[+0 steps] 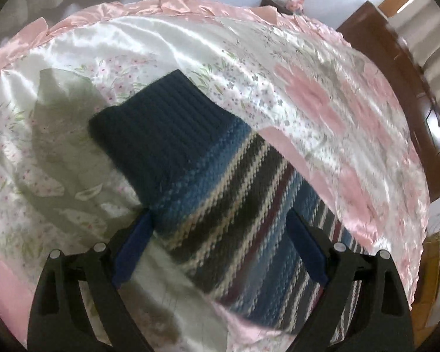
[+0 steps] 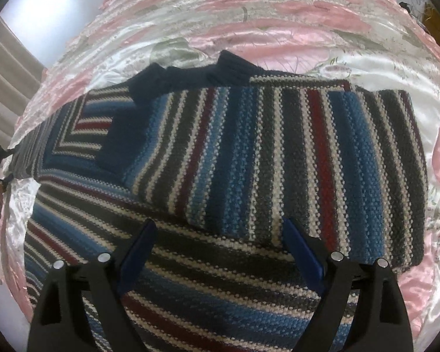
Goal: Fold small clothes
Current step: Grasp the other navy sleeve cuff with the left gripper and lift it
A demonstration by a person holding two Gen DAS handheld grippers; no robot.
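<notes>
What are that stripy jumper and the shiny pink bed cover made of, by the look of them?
The striped sweater looks like thick knitted wool or acrylic yarn, matte: the stitches show, with ribbing at the navy cuff. The floral bedspread looks like satin, probably polyester or silk: glossy, with bright highlights along its creases.

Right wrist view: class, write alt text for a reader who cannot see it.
A striped knit sweater in blue, grey, cream and dark red lies partly folded on a pink floral satin bedspread, one sleeve crossed over its body. The right claw hovers open above the sweater's lower part.
</notes>
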